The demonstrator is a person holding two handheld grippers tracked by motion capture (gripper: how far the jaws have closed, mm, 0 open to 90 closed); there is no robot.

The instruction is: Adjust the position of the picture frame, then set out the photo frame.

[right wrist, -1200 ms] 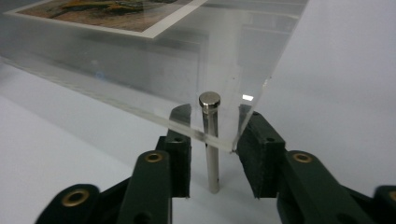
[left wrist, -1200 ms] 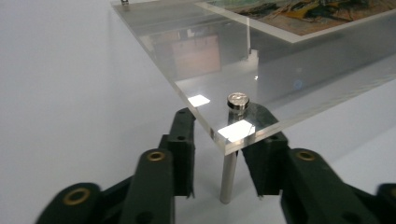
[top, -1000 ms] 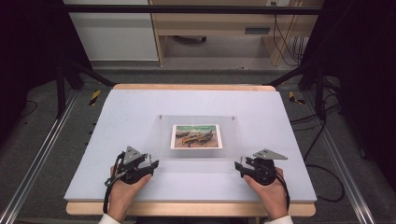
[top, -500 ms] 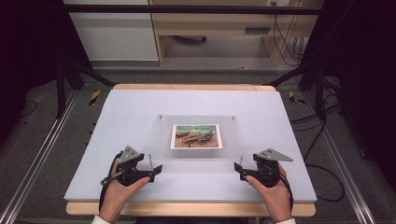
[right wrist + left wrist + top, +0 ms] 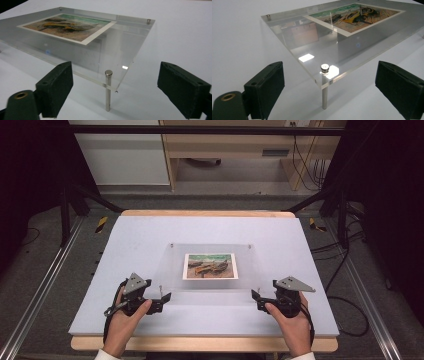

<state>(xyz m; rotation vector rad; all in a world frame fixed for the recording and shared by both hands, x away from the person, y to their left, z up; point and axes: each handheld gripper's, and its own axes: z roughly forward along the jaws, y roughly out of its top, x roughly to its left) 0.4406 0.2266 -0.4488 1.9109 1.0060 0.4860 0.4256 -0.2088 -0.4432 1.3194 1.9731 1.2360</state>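
Observation:
A clear acrylic plate (image 5: pixel 172 270) with a painted picture (image 5: pixel 210 266) under it stands raised on thin metal pins on the white table (image 5: pixel 150 235). My left gripper (image 5: pixel 164 301) lies at the plate's near left corner. Its jaws have just been opening. In the left gripper view it (image 5: pixel 331 67) is open, with the corner pin (image 5: pixel 325 93) between the pads and untouched. My right gripper (image 5: pixel 256 300) sits at the near right corner, and its jaws have just been opening too. In the right gripper view it (image 5: pixel 116 67) is open around the other pin (image 5: pixel 108 92), clear of it.
The table's wooden front edge (image 5: pixel 200 343) runs just under both hands. Aluminium rails (image 5: pixel 40 295) flank the table, and cables (image 5: pixel 345 310) trail on the floor at the right. A wooden bench (image 5: pixel 225 145) stands beyond the far edge.
Both pairs of jaws have spread wider apart than a second ago. The left hand has edged slightly to the left; the plate and the right hand have stayed put.

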